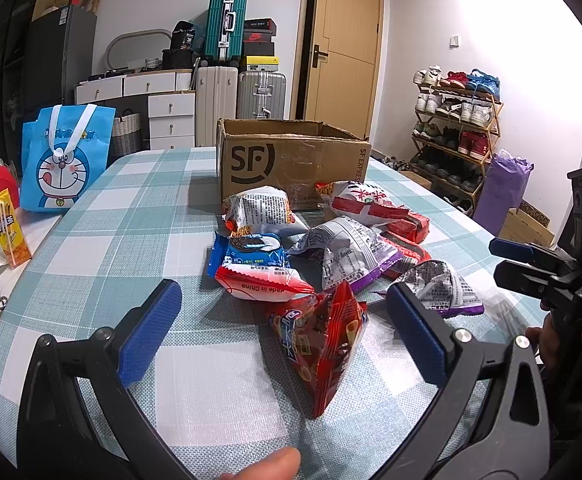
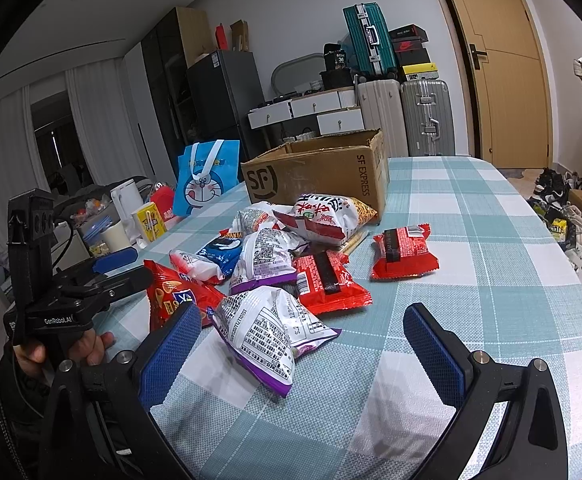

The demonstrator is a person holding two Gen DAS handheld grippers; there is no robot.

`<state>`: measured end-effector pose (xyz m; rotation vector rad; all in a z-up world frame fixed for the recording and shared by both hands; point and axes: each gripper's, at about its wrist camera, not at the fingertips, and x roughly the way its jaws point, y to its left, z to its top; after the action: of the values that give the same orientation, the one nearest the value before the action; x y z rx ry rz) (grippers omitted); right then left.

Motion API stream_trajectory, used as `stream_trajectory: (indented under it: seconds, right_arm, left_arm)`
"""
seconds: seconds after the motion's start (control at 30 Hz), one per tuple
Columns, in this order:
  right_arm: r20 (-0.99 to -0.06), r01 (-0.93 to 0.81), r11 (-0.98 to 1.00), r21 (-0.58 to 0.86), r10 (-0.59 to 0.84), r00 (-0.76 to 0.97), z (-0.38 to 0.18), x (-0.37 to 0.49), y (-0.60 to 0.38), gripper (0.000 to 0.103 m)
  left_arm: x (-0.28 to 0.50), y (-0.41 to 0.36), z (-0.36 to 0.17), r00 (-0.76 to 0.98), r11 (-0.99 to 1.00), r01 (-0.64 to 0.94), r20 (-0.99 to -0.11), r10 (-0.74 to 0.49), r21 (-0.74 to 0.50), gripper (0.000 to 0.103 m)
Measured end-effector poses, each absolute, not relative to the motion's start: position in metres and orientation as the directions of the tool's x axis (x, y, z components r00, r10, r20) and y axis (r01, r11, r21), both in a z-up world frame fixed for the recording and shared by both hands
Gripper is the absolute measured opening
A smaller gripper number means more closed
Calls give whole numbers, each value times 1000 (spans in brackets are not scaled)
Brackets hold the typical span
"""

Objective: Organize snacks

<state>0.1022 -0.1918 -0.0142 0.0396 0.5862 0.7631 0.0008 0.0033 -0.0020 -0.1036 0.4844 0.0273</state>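
Several snack bags lie in a pile on the checked tablecloth in front of an open SF cardboard box (image 1: 291, 160) (image 2: 323, 176). My left gripper (image 1: 283, 312) is open, its jaws on either side of a red snack bag (image 1: 323, 344) that stands on the table. My right gripper (image 2: 303, 340) is open, with a white and purple bag (image 2: 263, 332) just ahead between its jaws. Other bags: an Oreo pack (image 1: 255, 252), red packs (image 2: 405, 252) (image 2: 327, 280), and a white and red bag (image 2: 323, 216). Each gripper shows in the other's view, the right one (image 1: 515, 260) and the left one (image 2: 123, 268).
A blue Doraemon tote (image 1: 65, 160) stands at the table's left side, with a yellow drink carton (image 1: 7, 228) and small items near it. The round table's edge (image 2: 571, 272) drops off to the right. Suitcases, drawers, a door and a shoe rack stand behind.
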Motion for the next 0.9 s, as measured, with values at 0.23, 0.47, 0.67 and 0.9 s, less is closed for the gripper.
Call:
stream_trajectory:
  seconds: [0.23,0.47,0.67,0.9]
  right_arm:
    - [-486,-639,730,240,661,572,-14,102,-192,103]
    - [-486,-639,731,240,660,572,-15,102,-191,103]
    - [-488,-637,733,239,658,574,-15,102,-191,103]
    - [-495,-628,741,238,649,578,-16,104,-191,103]
  left_arm:
    - [1,3,-2,885,994,-52,-466,2,-93,102]
    - [1,3,-2,884,994,-52,-467,3,-92,102]
    - [1,4,-2,884,995,-51,-468,4,-87,102]
    - [2,11,-3,881,996,-46,-474,7,-72,102]
